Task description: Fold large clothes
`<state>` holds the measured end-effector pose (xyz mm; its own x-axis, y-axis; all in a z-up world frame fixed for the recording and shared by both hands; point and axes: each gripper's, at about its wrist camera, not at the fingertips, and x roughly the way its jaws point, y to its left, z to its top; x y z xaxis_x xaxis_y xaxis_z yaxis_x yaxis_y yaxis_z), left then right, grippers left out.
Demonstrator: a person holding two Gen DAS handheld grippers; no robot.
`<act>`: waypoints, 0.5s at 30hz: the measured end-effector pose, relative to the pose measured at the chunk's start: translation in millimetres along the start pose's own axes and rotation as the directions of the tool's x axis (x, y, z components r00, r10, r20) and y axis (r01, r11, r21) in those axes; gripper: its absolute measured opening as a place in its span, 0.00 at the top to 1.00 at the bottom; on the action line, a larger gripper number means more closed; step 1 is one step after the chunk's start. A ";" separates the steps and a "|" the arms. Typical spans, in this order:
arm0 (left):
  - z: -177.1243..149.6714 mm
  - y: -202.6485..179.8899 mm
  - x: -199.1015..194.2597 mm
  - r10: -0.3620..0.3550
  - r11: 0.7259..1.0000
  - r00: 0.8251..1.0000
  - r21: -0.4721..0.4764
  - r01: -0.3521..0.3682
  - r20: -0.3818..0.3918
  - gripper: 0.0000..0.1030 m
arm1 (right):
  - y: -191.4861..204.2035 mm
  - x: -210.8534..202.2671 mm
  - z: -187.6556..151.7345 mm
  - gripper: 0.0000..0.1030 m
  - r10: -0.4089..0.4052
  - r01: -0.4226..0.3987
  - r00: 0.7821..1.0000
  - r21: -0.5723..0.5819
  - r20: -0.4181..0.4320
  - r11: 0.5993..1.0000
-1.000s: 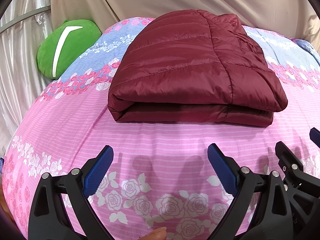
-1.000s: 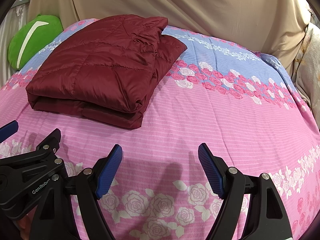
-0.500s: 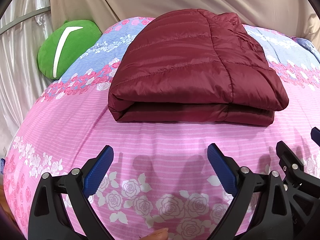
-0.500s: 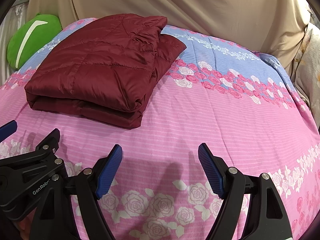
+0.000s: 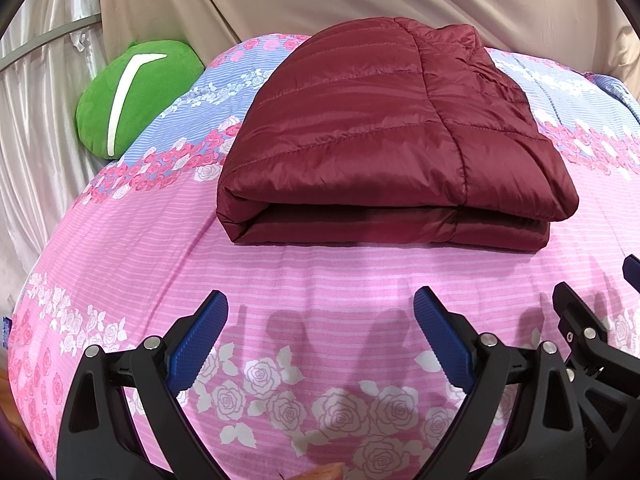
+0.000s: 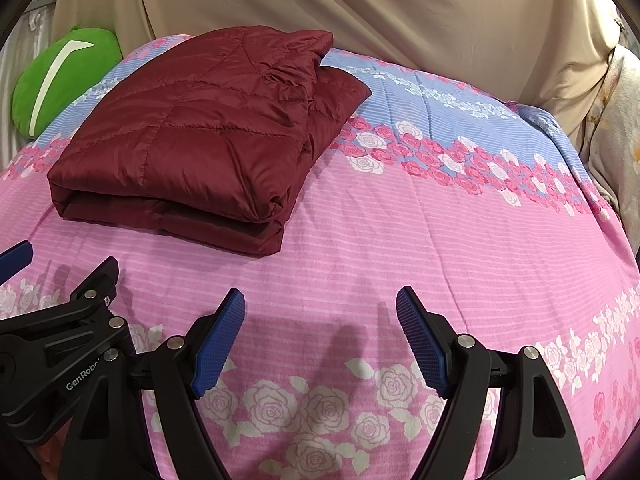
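A dark red quilted jacket (image 5: 384, 136) lies folded into a thick rectangle on the pink flowered bedspread (image 5: 320, 272). In the right wrist view the same jacket (image 6: 200, 136) sits to the upper left. My left gripper (image 5: 320, 312) hovers over the bedspread in front of the jacket's folded edge, open, with nothing between its blue pads. My right gripper (image 6: 320, 312) stands open beside it, to the right of the jacket, also holding nothing. Each gripper shows at the edge of the other's view.
A green round cushion (image 5: 136, 96) with a white stripe rests at the bed's far left against a pale curtain. Beige cloth (image 6: 400, 20) hangs behind the bed. The bedspread (image 6: 460, 208) stretches bare to the right of the jacket.
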<state>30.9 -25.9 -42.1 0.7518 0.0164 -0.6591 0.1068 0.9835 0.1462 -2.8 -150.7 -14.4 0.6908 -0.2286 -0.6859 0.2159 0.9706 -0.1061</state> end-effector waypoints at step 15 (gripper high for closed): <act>-1.7 3.8 0.5 0.001 1.000 1.000 0.003 -0.001 -0.005 0.12 | -1.1 -0.3 -1.3 0.26 0.000 0.000 1.000 -0.005 -0.002 1.000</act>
<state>30.6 -21.8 -43.1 0.7490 0.0185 -0.6623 0.1075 0.9830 0.1490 -4.1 -151.6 -15.1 0.6896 -0.2281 -0.6874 0.2122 0.9711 -0.1095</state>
